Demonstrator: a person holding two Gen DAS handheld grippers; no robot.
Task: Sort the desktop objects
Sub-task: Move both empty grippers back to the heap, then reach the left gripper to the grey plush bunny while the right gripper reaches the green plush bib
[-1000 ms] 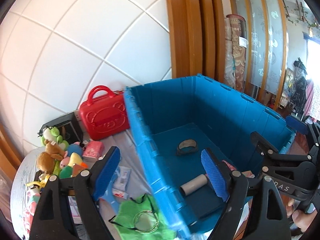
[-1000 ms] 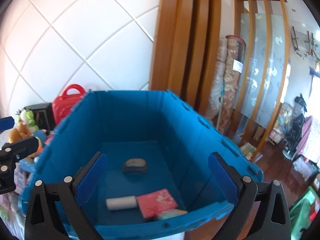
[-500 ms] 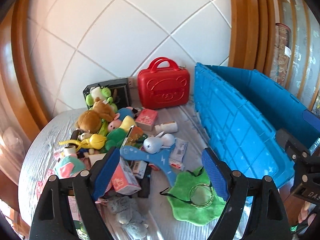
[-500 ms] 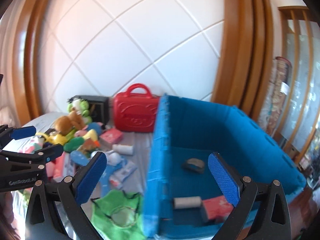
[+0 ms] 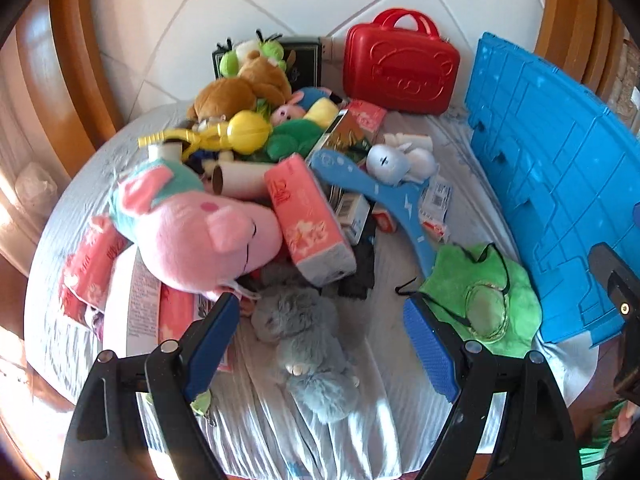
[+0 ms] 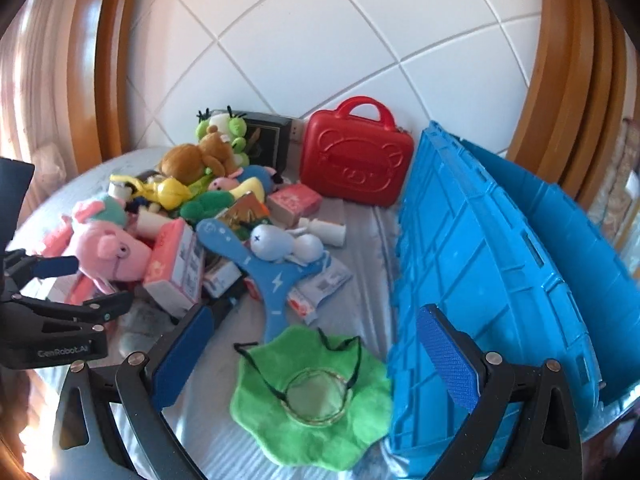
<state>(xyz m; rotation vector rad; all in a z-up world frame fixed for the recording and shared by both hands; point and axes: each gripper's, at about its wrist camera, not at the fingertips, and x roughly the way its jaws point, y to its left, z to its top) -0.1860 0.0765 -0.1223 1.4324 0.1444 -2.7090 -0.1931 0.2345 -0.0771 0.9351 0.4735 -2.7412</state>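
Observation:
A heap of toys and packets covers the round table [image 5: 72, 216]. My left gripper [image 5: 322, 340] hangs open over a grey plush toy [image 5: 308, 348], which lies between its blue pads without touching them. A pink pig plush [image 5: 200, 232] and a pink tissue pack [image 5: 308, 216] lie just beyond. My right gripper [image 6: 316, 352] is open above a green frilly cloth with a ring and black cord [image 6: 312, 396]. A blue crate [image 6: 500, 264] stands at the right. The left gripper [image 6: 76, 280] also shows at the left edge of the right wrist view.
A red toy case [image 5: 400, 68] stands against the tiled wall beside a black box [image 5: 304, 60]. A blue flat bunny-shaped piece [image 5: 384, 196], a pale blue plush [image 6: 272, 242], a yellow toy [image 5: 240, 132], brown and green plush toys and cardboard tubes crowd the table's middle.
Both grippers swung left from over the blue crate's inside and dropped toward the table. The crate's contents left view, and the toy heap now fills both views.

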